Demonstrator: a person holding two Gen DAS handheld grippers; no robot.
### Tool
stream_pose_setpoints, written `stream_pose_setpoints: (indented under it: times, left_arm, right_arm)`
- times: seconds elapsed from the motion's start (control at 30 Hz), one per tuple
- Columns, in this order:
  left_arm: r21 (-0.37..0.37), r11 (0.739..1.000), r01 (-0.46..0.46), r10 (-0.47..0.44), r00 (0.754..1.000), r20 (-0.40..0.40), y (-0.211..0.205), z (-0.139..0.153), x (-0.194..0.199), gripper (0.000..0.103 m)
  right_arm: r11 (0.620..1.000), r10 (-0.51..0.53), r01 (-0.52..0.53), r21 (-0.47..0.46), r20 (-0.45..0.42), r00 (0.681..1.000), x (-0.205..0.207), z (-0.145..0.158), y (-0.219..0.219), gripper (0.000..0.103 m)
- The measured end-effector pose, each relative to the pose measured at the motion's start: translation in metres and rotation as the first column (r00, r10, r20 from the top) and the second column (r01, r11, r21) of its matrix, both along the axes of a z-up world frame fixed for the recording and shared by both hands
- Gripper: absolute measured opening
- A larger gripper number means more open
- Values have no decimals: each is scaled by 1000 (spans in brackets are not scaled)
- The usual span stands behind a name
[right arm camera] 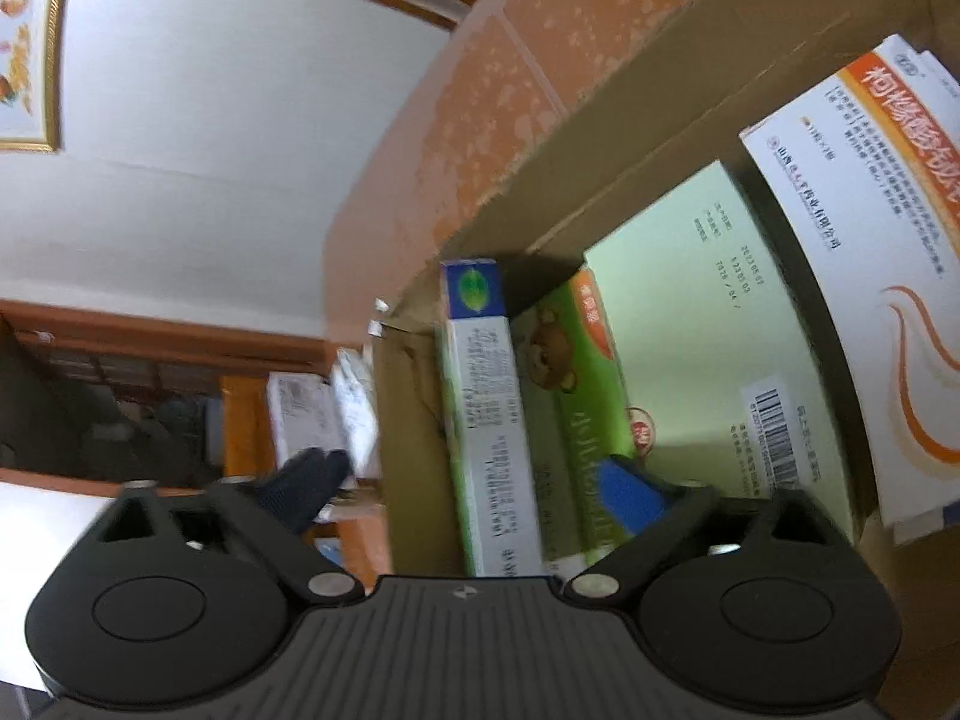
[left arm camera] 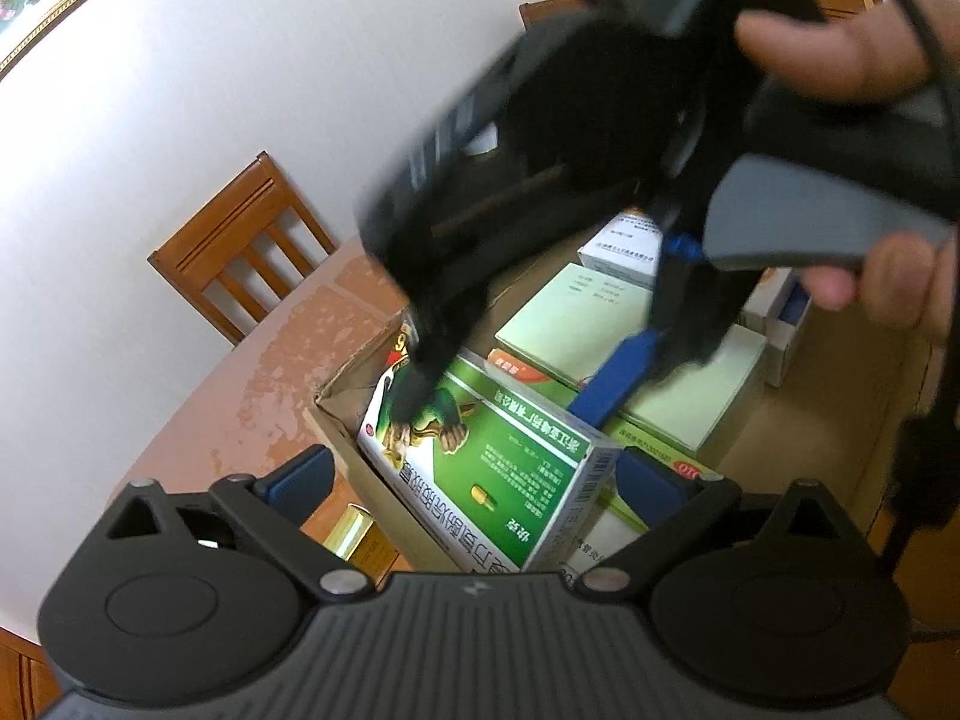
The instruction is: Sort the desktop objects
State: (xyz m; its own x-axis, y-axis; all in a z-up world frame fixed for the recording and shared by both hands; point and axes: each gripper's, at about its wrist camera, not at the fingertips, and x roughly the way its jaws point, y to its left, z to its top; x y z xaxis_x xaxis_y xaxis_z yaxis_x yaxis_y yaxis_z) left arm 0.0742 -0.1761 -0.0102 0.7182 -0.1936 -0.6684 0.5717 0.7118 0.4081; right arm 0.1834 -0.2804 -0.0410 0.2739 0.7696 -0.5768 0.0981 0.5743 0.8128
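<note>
A green and white medicine box (left arm camera: 510, 468) stands tilted on its edge at the near left corner of an open cardboard box (left arm camera: 336, 414). My left gripper (left arm camera: 474, 480) is open, its blue pads (left arm camera: 300, 480) wide apart on either side of that box, neither clearly pressing it. My right gripper (left arm camera: 510, 399) reaches down from above and straddles the same box. In the right wrist view the box (right arm camera: 486, 420) stands between the right gripper's (right arm camera: 468, 489) fingers with a gap on each side, so the gripper is open.
The cardboard box (right arm camera: 600, 180) also holds a pale green box (right arm camera: 690, 300), a green bear-print box (right arm camera: 570, 372) and a white and orange box (right arm camera: 870, 240). It sits on a worn reddish table (left arm camera: 270, 372). A gold item (left arm camera: 354, 531) lies beside it. A wooden chair (left arm camera: 240, 252) stands behind.
</note>
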Motion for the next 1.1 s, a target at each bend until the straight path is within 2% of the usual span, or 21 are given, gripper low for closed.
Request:
stream_pose_setpoints:
  times: [0.03,0.1,0.13,0.17,0.27,0.4,0.6,0.8,1.0,1.1]
  left_arm:
    - [0,1000,1,-1,1000,1,0,0,0,100]
    - [1,1000,2,-2,1000,4,0,1,0,100]
    - [7,1000,4,-4,1000,6,0,1,0,100]
    - [5,1000,5,-5,1000,10,1,1,-1,100]
    - [-8,1000,5,-5,1000,16,7,3,-5,100]
    - [-36,999,8,-7,1000,16,13,17,-7,100]
    - [-66,997,28,-27,999,25,12,36,-29,100]
    - [-76,995,67,-64,997,43,-2,42,-31,100]
    - [-69,994,84,-81,996,41,-9,39,-35,100]
    - [-67,994,84,-81,996,39,-12,38,-36,100]
  right_arm:
    - [1000,19,-19,-9,-2,1000,2,-2,3,72]
    - [998,56,-56,-29,-5,998,5,-4,11,63]
    - [996,73,-73,-44,-9,997,5,-5,14,49]
    - [995,86,-87,-55,-13,996,5,-5,16,31]
    - [994,96,-96,-46,-10,995,4,-2,14,26]
    - [994,97,-97,-56,-8,995,2,6,2,26]
    - [996,65,-64,-58,21,998,-6,31,-44,26]
    - [985,19,-17,-169,10,1000,-15,49,-97,26]
    - [977,3,-9,-215,-31,1000,-6,39,-121,26]
    - [978,11,-20,-205,-41,999,-5,36,-126,26]
